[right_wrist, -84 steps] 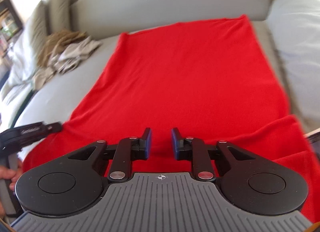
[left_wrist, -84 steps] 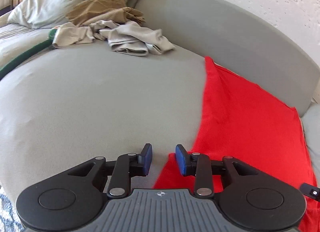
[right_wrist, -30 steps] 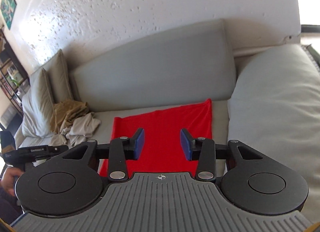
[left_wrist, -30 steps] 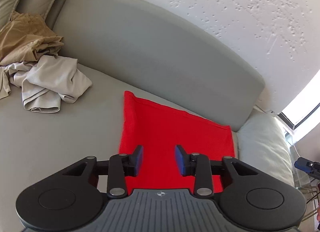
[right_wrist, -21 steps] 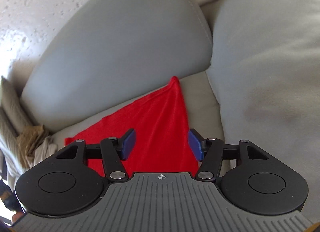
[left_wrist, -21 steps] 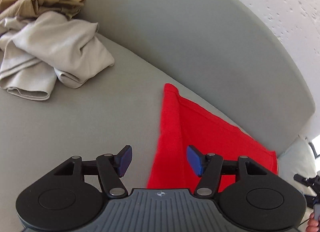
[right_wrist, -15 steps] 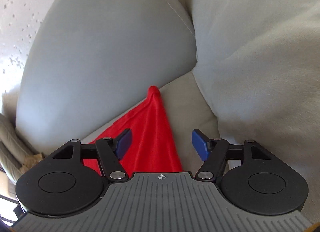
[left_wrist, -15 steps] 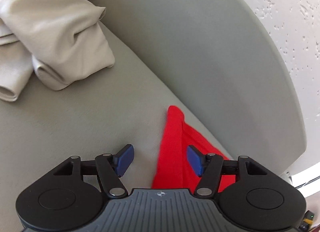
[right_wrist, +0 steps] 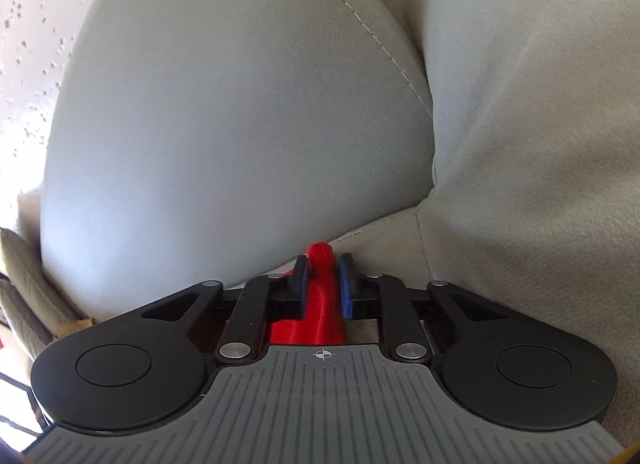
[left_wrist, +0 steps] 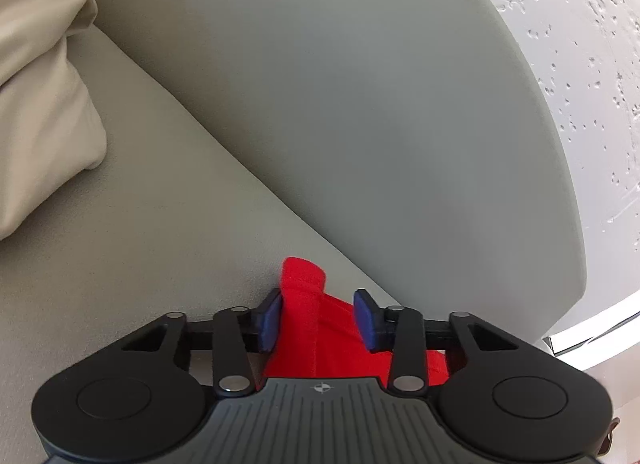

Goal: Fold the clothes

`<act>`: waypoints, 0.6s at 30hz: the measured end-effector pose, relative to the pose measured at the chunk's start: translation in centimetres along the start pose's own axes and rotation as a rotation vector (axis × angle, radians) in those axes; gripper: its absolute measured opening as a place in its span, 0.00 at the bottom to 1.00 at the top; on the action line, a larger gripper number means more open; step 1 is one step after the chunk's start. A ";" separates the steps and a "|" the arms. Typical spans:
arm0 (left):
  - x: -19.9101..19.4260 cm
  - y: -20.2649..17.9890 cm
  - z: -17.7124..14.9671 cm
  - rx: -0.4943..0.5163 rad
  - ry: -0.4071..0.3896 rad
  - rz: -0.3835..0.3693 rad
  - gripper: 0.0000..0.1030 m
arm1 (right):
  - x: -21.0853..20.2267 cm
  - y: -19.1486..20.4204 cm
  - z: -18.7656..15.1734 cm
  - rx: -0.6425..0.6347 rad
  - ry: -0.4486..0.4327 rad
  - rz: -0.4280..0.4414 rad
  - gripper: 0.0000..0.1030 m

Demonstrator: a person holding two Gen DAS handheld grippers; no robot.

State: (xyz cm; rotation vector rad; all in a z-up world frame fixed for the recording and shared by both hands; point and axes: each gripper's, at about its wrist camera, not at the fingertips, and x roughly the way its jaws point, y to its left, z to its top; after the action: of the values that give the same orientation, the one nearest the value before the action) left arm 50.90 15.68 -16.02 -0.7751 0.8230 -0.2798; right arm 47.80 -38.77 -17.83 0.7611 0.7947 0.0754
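A red cloth [left_wrist: 316,328] lies on the grey sofa seat [left_wrist: 132,248], its far edge against the backrest. In the left wrist view my left gripper [left_wrist: 318,318] is open around the cloth's far left corner, blue pads on either side with a gap on the right. In the right wrist view my right gripper [right_wrist: 323,284] has its jaws narrowed around the far right corner of the red cloth [right_wrist: 320,304], which stands bunched between the pads; small gaps still show on both sides.
A beige garment [left_wrist: 36,116] lies on the seat to the left. The grey backrest [left_wrist: 340,112] rises just beyond both corners. A large light cushion [right_wrist: 540,144] stands on the right. The textured white wall [left_wrist: 592,44] is behind.
Both grippers moved forward and down onto the cloth's far corners. The right jaws closed in sharply around its corner; the left jaws narrowed a little.
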 end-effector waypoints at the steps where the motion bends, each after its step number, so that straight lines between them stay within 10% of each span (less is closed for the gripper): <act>1: -0.4 -0.1 -0.1 -0.001 -0.011 0.009 0.23 | -0.2 0.3 -0.3 -0.015 -0.007 -0.004 0.08; 5: -2.2 -1.6 -0.7 0.068 -0.053 0.043 0.01 | -1.8 2.2 -1.5 -0.060 -0.075 -0.022 0.06; 18: -16.5 -9.6 -7.5 0.342 -0.094 -0.039 0.01 | -18.6 7.1 -7.9 -0.046 -0.176 -0.098 0.05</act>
State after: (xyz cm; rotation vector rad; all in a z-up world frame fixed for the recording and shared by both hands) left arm 34.97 13.50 -3.30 -0.4803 0.6498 -0.4039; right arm 30.75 -35.04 -5.36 0.6741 0.6592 -0.0604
